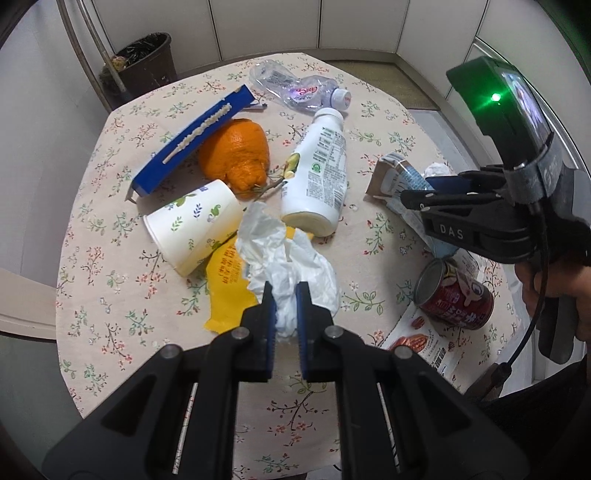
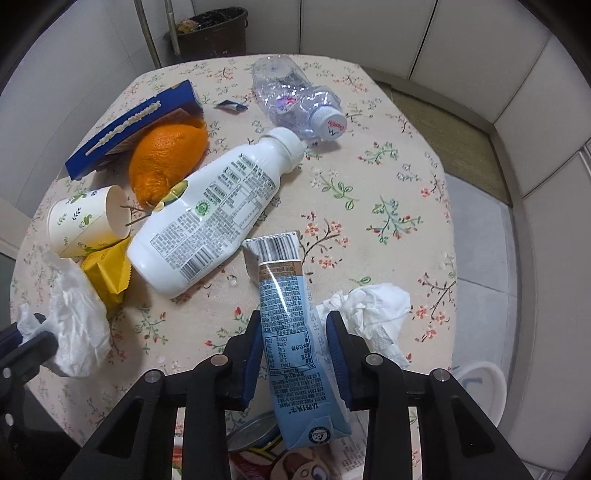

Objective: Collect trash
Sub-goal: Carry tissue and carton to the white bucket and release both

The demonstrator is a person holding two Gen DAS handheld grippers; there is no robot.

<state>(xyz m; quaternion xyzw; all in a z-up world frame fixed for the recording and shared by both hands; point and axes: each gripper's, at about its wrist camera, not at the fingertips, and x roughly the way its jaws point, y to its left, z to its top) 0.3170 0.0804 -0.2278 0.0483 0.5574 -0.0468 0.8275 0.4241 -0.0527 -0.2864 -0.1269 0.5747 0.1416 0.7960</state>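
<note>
A round worktop (image 2: 399,177) is wearing a cream cloth printed with small flowers and leafy sprigs. White panelled walls (image 2: 369,26) are curving around behind it. Grey tiled flooring (image 2: 480,258) is showing beyond the right edge, with a woven mat (image 2: 443,122) lying near the wall.

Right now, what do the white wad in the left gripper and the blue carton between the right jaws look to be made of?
White wad: thin soft tissue or napkin paper, matte, heavily crumpled, pinched by the left gripper.
Blue carton: coated paperboard, likely a drink carton; slight sheen, printed label, flattened with creases.
</note>
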